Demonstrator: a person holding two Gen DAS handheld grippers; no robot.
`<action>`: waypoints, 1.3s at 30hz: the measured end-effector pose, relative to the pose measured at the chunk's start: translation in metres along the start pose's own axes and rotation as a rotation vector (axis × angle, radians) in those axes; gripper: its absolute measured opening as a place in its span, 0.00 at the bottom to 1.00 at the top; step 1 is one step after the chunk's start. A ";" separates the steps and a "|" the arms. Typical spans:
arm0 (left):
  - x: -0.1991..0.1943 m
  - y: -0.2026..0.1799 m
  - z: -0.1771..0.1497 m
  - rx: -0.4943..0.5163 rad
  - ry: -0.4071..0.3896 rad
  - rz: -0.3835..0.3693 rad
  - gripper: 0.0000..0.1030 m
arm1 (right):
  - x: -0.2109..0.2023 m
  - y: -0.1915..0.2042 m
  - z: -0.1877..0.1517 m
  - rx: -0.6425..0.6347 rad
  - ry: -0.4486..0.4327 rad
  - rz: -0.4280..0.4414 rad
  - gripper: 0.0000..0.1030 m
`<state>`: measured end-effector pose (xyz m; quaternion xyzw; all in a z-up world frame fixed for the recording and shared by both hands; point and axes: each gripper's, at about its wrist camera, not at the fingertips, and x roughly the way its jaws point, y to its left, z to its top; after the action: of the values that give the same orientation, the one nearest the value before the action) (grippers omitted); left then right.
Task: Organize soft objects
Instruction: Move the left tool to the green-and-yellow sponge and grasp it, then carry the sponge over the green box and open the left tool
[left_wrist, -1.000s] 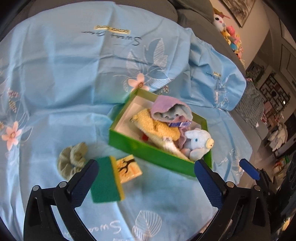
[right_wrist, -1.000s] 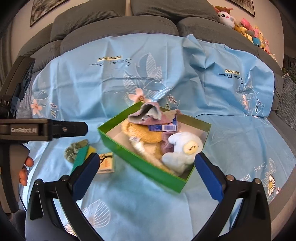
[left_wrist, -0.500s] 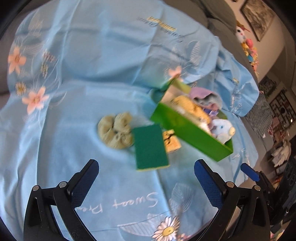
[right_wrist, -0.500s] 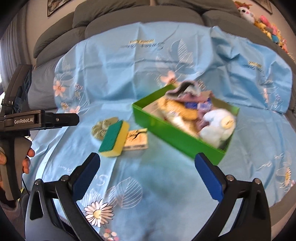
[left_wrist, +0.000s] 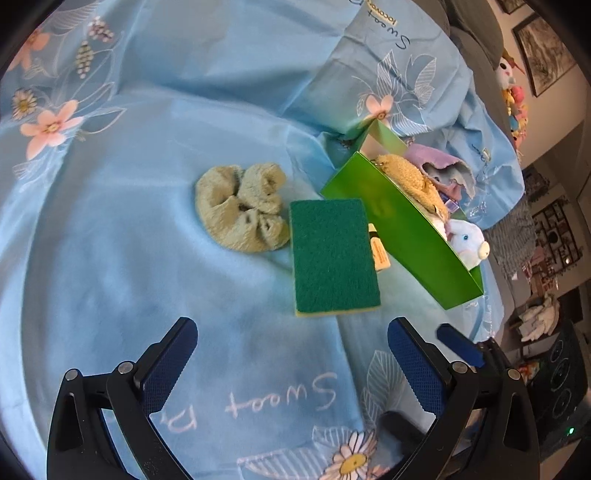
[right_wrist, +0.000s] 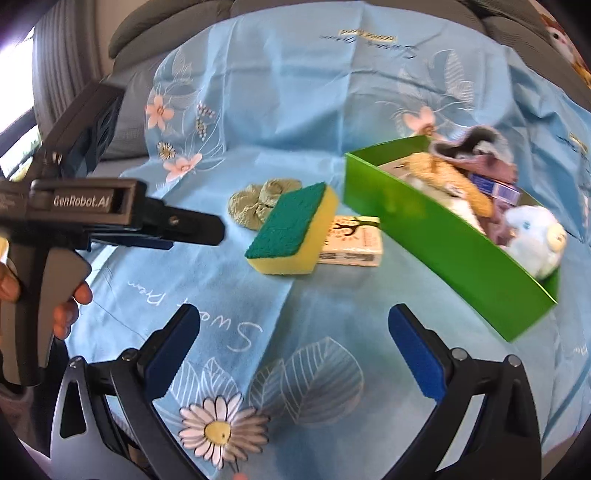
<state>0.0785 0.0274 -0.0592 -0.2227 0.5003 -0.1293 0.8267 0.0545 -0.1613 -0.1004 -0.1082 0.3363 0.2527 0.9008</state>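
A green and yellow sponge (left_wrist: 334, 256) (right_wrist: 293, 230) lies on the blue sheet, leaning on a small printed box (right_wrist: 352, 240). Left of the sponge sits a crumpled beige cloth (left_wrist: 242, 206) (right_wrist: 262, 201). A green box (left_wrist: 402, 232) (right_wrist: 443, 240) to the right holds a tan plush (right_wrist: 447, 179), a purple cloth (right_wrist: 476, 149) and a pale blue plush (left_wrist: 467, 240) (right_wrist: 533, 240). My left gripper (left_wrist: 291, 354) hangs open just short of the sponge, nothing between its fingers. Lower on the sheet, my right gripper (right_wrist: 293, 339) is open and holds nothing.
The blue flowered sheet (left_wrist: 147, 155) covers a grey sofa (right_wrist: 70, 74). The left gripper's body, held by a hand (right_wrist: 66, 306), fills the left of the right wrist view. Stuffed toys (left_wrist: 513, 99) line the sofa back at far right; shelves and clutter stand beyond.
Both grippers have swung left and lower, from over the green box to in front of the sponge and beige cloth. Both stayed open; nothing on the sheet moved.
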 end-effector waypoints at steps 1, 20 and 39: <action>0.004 -0.001 0.003 0.004 0.003 -0.006 1.00 | 0.004 0.001 0.002 -0.009 0.001 0.001 0.97; 0.056 -0.010 0.025 0.024 0.070 -0.130 0.64 | 0.066 -0.007 0.024 -0.059 0.028 0.074 0.44; -0.012 -0.075 0.036 0.166 -0.075 -0.130 0.63 | -0.009 -0.012 0.034 -0.044 -0.172 0.080 0.39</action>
<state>0.1060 -0.0243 0.0020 -0.1901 0.4411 -0.2155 0.8502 0.0741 -0.1624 -0.0684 -0.0925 0.2563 0.3039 0.9129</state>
